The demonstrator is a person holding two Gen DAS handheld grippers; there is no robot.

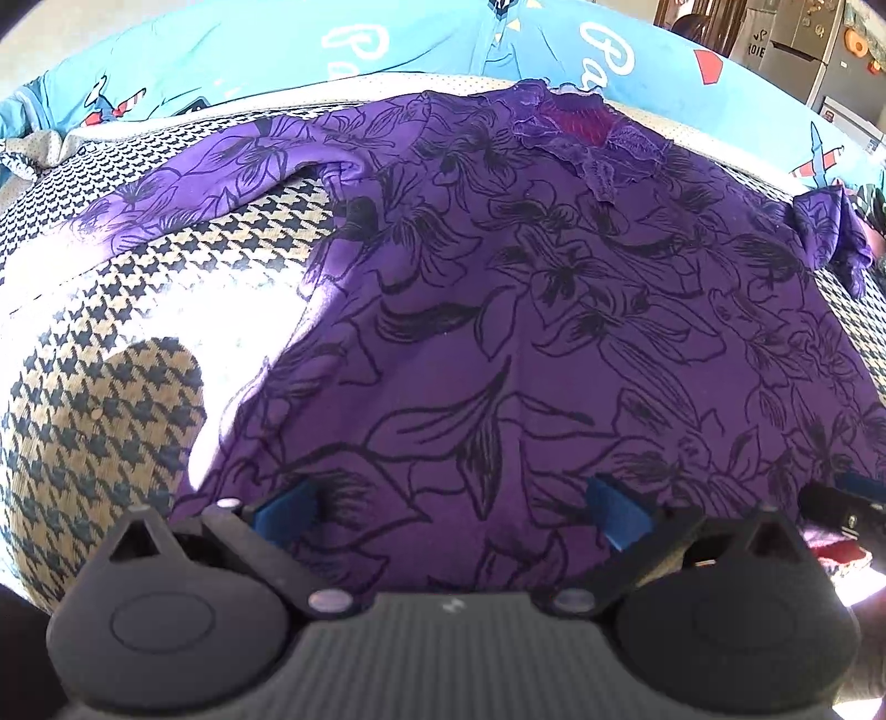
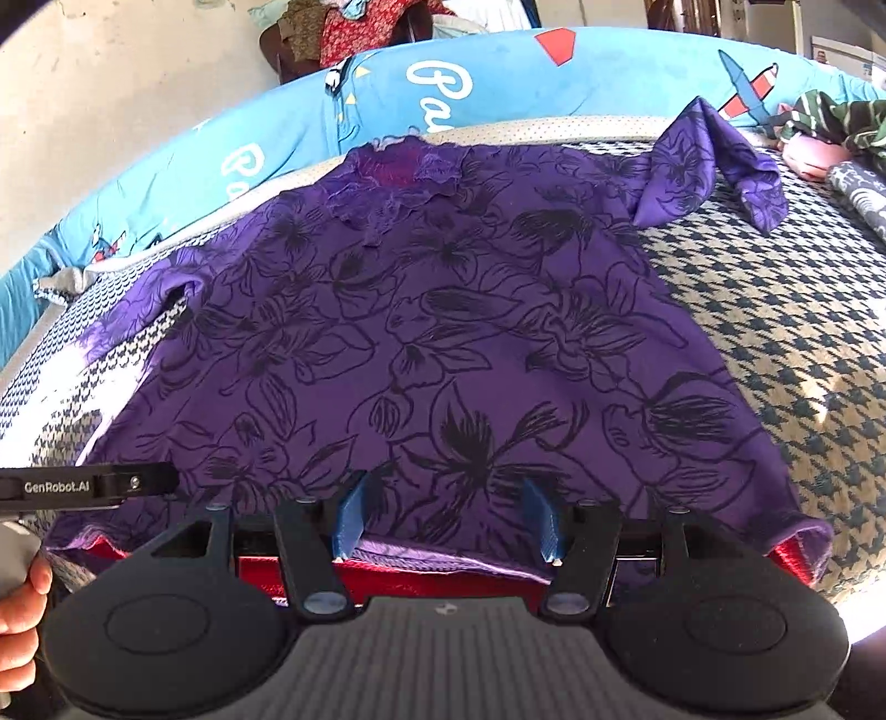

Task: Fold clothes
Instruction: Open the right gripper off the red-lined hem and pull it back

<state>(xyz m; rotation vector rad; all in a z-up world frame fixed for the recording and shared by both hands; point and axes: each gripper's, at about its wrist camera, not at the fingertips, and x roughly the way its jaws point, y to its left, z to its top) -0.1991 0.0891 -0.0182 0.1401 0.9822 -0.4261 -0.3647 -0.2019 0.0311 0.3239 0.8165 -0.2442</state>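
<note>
A purple top with black flower outlines (image 1: 526,310) (image 2: 443,332) lies spread flat on a houndstooth bed cover (image 1: 111,399) (image 2: 786,343), collar at the far side. Its red lining (image 2: 421,579) shows at the near hem. The left sleeve (image 1: 183,188) lies stretched out, while the right sleeve (image 2: 714,166) is crumpled. My left gripper (image 1: 451,507) hovers open over the near left part of the hem, blue fingers wide apart. Over the hem's middle my right gripper (image 2: 448,523) is also open, with cloth under its tips and nothing pinched. The left gripper's body (image 2: 88,487) shows at the left edge of the right wrist view.
A long blue cushion with white lettering and aeroplanes (image 2: 443,83) (image 1: 277,50) runs along the bed's far side. A heap of other clothes (image 2: 830,127) lies at the far right. A person's hand (image 2: 22,603) is at the lower left. A fridge (image 1: 797,50) stands beyond the bed.
</note>
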